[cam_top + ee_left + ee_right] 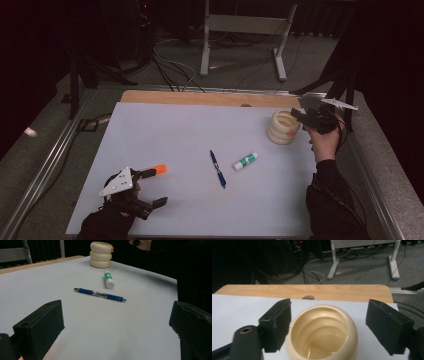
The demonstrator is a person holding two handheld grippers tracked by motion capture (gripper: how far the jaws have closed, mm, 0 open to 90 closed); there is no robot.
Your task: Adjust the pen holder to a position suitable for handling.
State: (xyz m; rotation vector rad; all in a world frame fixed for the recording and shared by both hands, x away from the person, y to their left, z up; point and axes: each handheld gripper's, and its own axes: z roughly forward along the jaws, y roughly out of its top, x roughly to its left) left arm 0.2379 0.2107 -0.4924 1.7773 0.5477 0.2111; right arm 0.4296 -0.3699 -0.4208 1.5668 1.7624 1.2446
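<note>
Straddling the cream ribbed plastic cup (322, 332) at the far right, my right gripper (328, 326) is standing partly open, one jaw beside its rim, the other apart. My left gripper (150, 187) is resting wide open, empty, near left. No writing is readable.

A dim lab or studio is seen: loose black cables (170, 70) on grey carpet, black curtains, white metal stand (240, 30).
</note>
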